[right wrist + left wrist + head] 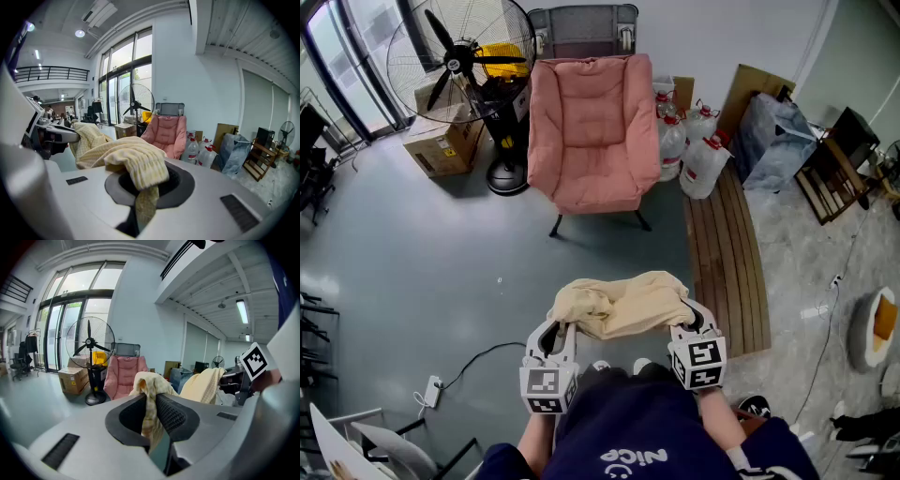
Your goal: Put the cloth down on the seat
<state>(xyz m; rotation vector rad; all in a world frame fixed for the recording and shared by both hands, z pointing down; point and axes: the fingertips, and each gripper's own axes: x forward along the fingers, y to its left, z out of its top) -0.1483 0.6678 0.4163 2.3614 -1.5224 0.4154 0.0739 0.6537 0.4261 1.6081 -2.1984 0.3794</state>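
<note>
Both tongs are clamped on the cloth. The left tongs pinch a thin corner. The right tongs are closed under a draped fold, so bite depth is hard to read there. The cloth hangs bunched between them in the air, well apart from the pink chair ahead. Risks:
- The thin corner slips out while carrying.
- Letting go short of the seat drops it on the floor.
- An uneven release leaves it trailing off the front edge.

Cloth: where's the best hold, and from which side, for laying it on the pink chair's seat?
At its two ends, from the near side, as now: the left gripper is shut on one end, the right gripper on the other. The cloth sags bunched between them, so end grips should let it spread over the seat.
</note>
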